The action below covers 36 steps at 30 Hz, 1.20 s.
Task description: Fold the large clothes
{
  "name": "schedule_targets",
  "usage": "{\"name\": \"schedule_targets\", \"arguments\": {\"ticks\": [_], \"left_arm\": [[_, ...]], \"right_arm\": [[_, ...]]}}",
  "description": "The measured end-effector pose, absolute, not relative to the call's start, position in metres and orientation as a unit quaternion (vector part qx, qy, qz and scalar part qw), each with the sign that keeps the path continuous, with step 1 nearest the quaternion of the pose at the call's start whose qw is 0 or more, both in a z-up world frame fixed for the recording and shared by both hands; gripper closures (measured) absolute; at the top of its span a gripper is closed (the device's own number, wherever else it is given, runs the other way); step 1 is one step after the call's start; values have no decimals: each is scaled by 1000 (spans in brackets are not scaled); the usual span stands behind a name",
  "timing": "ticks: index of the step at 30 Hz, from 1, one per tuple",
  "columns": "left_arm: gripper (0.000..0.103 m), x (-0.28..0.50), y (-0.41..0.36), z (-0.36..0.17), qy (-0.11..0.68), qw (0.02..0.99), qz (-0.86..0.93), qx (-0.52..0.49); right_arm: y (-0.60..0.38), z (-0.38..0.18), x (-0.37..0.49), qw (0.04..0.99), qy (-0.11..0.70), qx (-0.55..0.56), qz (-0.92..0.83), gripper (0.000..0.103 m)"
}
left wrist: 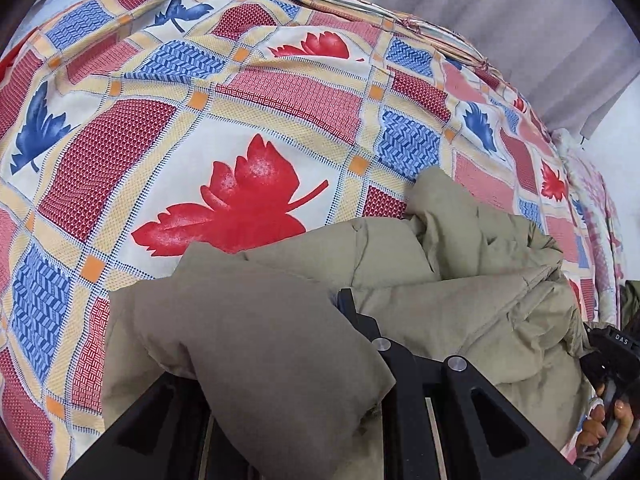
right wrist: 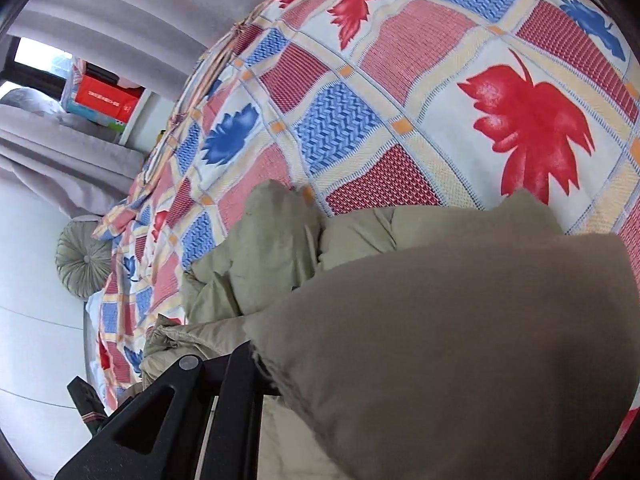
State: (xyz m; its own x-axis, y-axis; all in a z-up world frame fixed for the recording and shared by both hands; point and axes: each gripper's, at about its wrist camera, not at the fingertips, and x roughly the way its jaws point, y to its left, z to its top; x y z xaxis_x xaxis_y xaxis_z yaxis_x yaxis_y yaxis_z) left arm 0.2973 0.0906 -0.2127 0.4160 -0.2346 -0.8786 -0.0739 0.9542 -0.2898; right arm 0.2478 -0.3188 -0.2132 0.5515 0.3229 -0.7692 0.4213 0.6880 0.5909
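A bulky khaki padded jacket (left wrist: 440,280) lies heaped on a bed covered by a patchwork bedspread (left wrist: 256,120) printed with red and blue maple leaves, red and blue woven-look blocks and small orange squares. In the left wrist view the jacket fills the frame from about 4 to 7 o'clock, its crumpled mass bunched toward 3 o'clock. A thick fold of it drapes over the left gripper (left wrist: 320,360) and hides the left finger; the right finger's tip is buried in the cloth, so the tool appears clamped on the jacket. At 4 o'clock on the frame edge a black device reads "DAS" (left wrist: 621,339), with a person's fingers below it.

In the right wrist view the jacket (right wrist: 460,340) swells from 3 to 7 o'clock. The right gripper (right wrist: 256,364) shows one black finger at 7 o'clock; the other is covered by fabric, and the cloth edge disappears between them, so it seems closed on the jacket. At 9 to 10 o'clock stands a red box (right wrist: 105,98) with white lettering too small to read. Grey curtains (right wrist: 120,12) hang behind it, and a round pleated cushion (right wrist: 82,258) sits at 9 o'clock beside the bedspread's edge
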Motion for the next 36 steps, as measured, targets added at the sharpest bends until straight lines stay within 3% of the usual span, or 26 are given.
{"name": "schedule_targets", "arguments": {"ticks": [3,5,6,7,9,10,12,14,15,20,21,22,23,24,25,31,36], "left_arm": [[85,299,89,-214,543,827,-44,-139],[84,298,91,-207,548,824,-44,-137],[83,297,93,-202,548,824,-44,-138],[82,294,95,-195,544,826,-46,-143],[82,288,99,-182,536,830,-49,-146],[76,285,100,-176,533,832,-52,-145],[54,280,100,-164,525,837,-64,-139],[13,273,100,-149,503,853,-58,-122],[8,268,99,-140,485,867,-44,-106],[10,257,97,-121,458,885,-45,-74],[17,256,95,-124,465,880,-63,-79],[42,255,91,-127,472,874,-77,-82],[57,254,84,-134,486,865,-96,-82],[62,253,76,-142,497,856,-113,-81],[66,250,64,-151,503,852,-126,-75],[66,254,7,-199,512,848,-130,-51],[66,275,3,-223,508,853,-103,-67]], "right_arm": [[-319,-223,250,785,473,398,-37,87],[-320,-221,249,783,472,404,-33,82],[-320,-217,248,783,470,407,-27,67],[-319,-212,248,784,467,408,-21,38],[-318,-195,246,797,453,400,-14,14],[-317,-188,246,801,450,394,-9,15],[-315,-175,245,805,451,386,5,15],[-313,-166,242,809,452,375,8,15],[-312,-163,239,811,453,371,11,15],[-312,-167,224,805,466,366,6,17],[-310,-171,221,802,473,364,6,26],[-308,-174,219,800,480,360,8,48],[-304,-178,219,796,492,352,15,61],[-297,-181,219,794,502,342,27,76],[-291,-184,220,795,507,332,40,77],[-254,-204,238,807,529,251,74,77],[-245,-231,255,815,534,218,58,81]]}}
